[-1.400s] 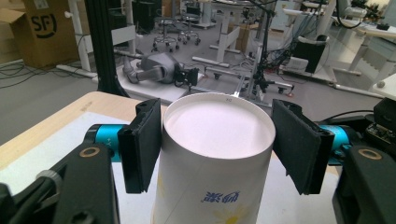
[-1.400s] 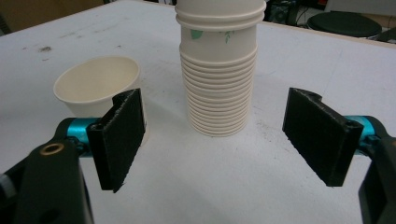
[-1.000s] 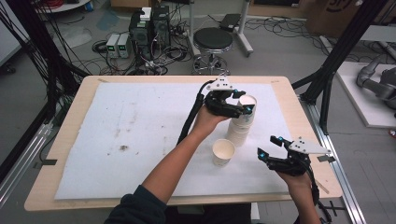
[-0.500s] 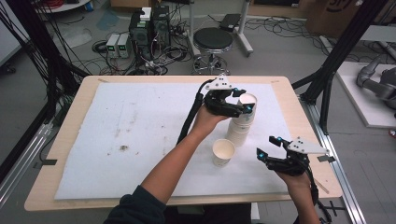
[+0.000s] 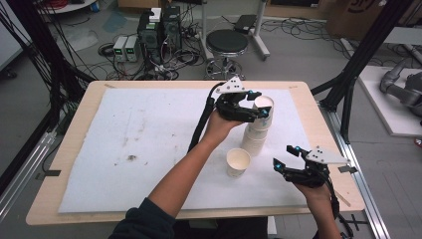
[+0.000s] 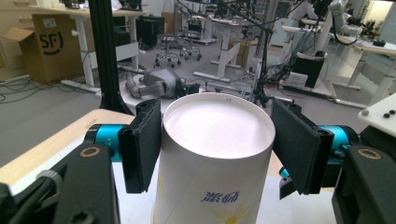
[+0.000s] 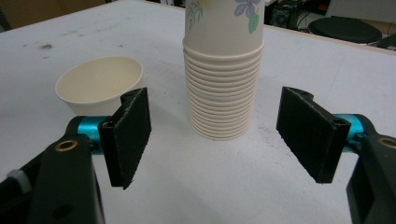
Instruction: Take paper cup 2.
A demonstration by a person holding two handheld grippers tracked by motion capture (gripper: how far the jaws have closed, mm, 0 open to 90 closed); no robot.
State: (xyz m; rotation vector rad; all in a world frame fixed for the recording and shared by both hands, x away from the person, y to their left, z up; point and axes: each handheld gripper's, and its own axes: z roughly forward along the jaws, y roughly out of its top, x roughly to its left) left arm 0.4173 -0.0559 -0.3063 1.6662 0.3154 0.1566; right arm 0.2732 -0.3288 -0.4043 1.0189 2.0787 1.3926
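Left gripper (image 5: 260, 110), seen from the high view, is clamped on the top cup (image 5: 262, 107) of the upright stack (image 5: 255, 134) near the table's far right, while the right gripper (image 5: 283, 162) waits low beside the stack's base and the lone cup (image 5: 238, 162). From the left gripper view, both pads pinch that cup (image 6: 215, 154) just under its rim — axis vertical, so it should lift straight up. From the right gripper view, the jaws stand spread and have just been opening, nothing between them; the stack (image 7: 223, 84) rises dead ahead, the loose cup (image 7: 99, 88) off to the left.
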